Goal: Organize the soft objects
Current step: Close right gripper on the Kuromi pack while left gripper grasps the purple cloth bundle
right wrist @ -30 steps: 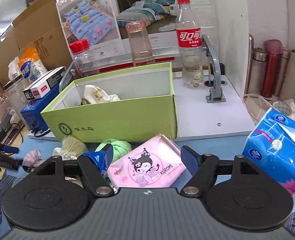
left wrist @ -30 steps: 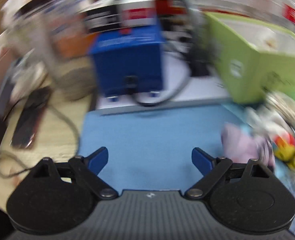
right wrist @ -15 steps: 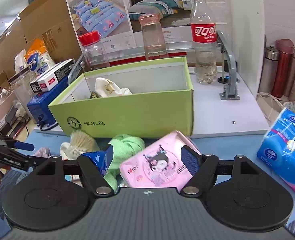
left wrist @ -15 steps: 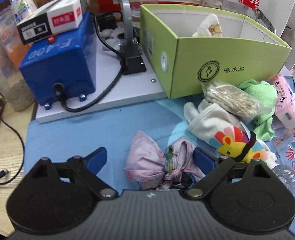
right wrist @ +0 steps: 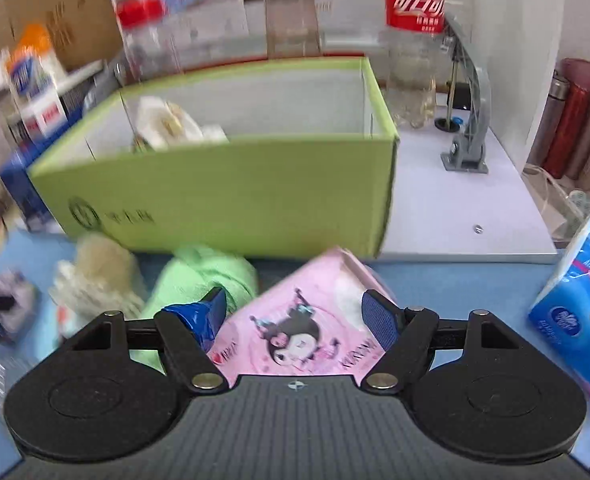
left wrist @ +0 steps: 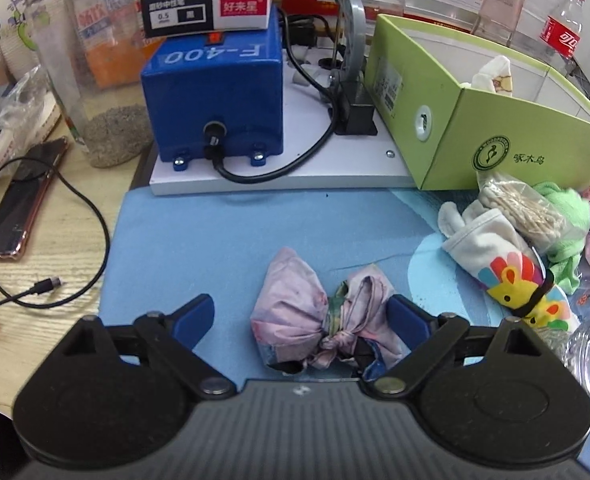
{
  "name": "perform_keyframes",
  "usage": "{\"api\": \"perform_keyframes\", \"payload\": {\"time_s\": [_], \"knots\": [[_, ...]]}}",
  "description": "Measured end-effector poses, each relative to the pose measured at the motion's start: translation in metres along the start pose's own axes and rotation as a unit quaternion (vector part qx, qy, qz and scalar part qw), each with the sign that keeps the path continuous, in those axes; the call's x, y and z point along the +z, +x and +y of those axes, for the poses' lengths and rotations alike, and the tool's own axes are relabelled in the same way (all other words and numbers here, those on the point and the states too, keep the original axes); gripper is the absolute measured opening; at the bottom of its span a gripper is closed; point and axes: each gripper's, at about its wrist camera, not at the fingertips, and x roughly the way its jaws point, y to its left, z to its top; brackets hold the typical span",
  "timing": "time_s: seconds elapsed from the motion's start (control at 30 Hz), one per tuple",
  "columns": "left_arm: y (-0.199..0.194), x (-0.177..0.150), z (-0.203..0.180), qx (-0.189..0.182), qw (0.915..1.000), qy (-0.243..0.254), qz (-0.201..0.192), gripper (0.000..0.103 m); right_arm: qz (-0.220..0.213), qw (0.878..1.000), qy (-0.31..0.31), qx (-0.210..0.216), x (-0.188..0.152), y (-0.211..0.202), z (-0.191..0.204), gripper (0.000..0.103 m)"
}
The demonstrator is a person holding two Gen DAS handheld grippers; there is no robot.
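My left gripper (left wrist: 301, 314) is open, with a knotted pink-lilac cloth bundle (left wrist: 319, 312) lying on the blue mat between its fingers, nearer the right one. My right gripper (right wrist: 295, 312) is closed on a pink Kuromi tissue pack (right wrist: 307, 320), holding it tilted in front of the green box (right wrist: 223, 196). A white cloth (right wrist: 171, 124) lies inside the box. A white printed glove (left wrist: 495, 252), a bag of cotton swabs (left wrist: 519, 204) and a green towel (left wrist: 567, 216) lie by the box's front.
A blue F-400 machine (left wrist: 215, 96) with a cable stands on a white board (left wrist: 279, 178) left of the box. A phone (left wrist: 19, 204) and a clear jar (left wrist: 91, 64) are at the left. A blue tissue pack (right wrist: 579, 300) and a cola bottle (right wrist: 413, 40) are at the right.
My left gripper has swung right and come down around the cloth bundle. My right gripper has lifted the pink pack and moved toward the green box.
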Motion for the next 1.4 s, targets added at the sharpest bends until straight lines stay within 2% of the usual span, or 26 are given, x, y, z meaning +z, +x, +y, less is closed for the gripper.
{"api": "perform_keyframes", "payload": {"time_s": [0.1, 0.2, 0.27, 0.33, 0.4, 0.47, 0.53, 0.63, 0.73, 0.83, 1.0, 1.17, 1.3, 1.4], "knots": [[0.003, 0.001, 0.002, -0.004, 1.0000, -0.002, 0.001, 0.093, 0.029, 0.998, -0.043, -0.029, -0.010, -0.014, -0.016, 0.061], [0.005, 0.001, 0.003, -0.011, 0.9998, -0.013, 0.004, 0.093, 0.070, 0.988, -0.110, -0.077, -0.024, -0.026, -0.031, 0.061], [0.001, -0.001, 0.002, -0.010, 0.9998, -0.016, -0.002, 0.093, 0.063, 0.987, -0.110, -0.099, -0.035, -0.043, -0.042, 0.061], [-0.008, -0.004, 0.003, -0.008, 0.9996, -0.022, -0.014, 0.093, 0.030, 0.995, -0.048, -0.080, -0.047, -0.067, -0.056, 0.061], [-0.018, -0.008, 0.007, -0.013, 0.9992, -0.027, -0.027, 0.093, -0.011, 0.997, 0.028, -0.064, -0.065, -0.088, -0.067, 0.061], [-0.025, -0.009, 0.010, -0.012, 0.9989, -0.031, -0.033, 0.093, -0.050, 0.991, 0.108, -0.069, -0.088, -0.101, -0.075, 0.062], [-0.029, -0.010, 0.011, -0.005, 0.9989, -0.029, -0.036, 0.093, -0.071, 0.982, 0.160, -0.068, -0.105, -0.100, -0.079, 0.062], [-0.033, -0.012, 0.012, 0.003, 0.9990, -0.023, -0.038, 0.093, -0.075, 0.976, 0.192, -0.075, -0.109, -0.086, -0.078, 0.062], [-0.036, -0.017, 0.014, 0.005, 0.9990, -0.022, -0.039, 0.093, -0.068, 0.977, 0.178, -0.099, -0.095, -0.068, -0.077, 0.062], [-0.037, -0.022, 0.016, 0.004, 0.9992, -0.020, -0.035, 0.093, -0.050, 0.981, 0.157, -0.105, -0.083, -0.050, -0.078, 0.062], [-0.038, -0.032, 0.012, -0.008, 0.9995, 0.014, -0.028, 0.093, -0.052, 0.986, 0.088, -0.135, -0.088, -0.041, -0.066, 0.066], [-0.030, -0.034, 0.003, -0.015, 0.9985, 0.046, -0.027, 0.093, -0.067, 0.984, 0.089, -0.137, -0.094, -0.041, -0.067, 0.067], [-0.014, -0.021, -0.004, -0.004, 0.9978, 0.061, -0.025, 0.093, -0.067, 0.985, 0.088, -0.134, -0.091, -0.038, -0.067, 0.071], [0.000, -0.010, -0.004, -0.031, 0.9983, 0.047, -0.014, 0.093, -0.066, 0.985, 0.087, -0.135, -0.089, -0.036, -0.065, 0.074]]}}
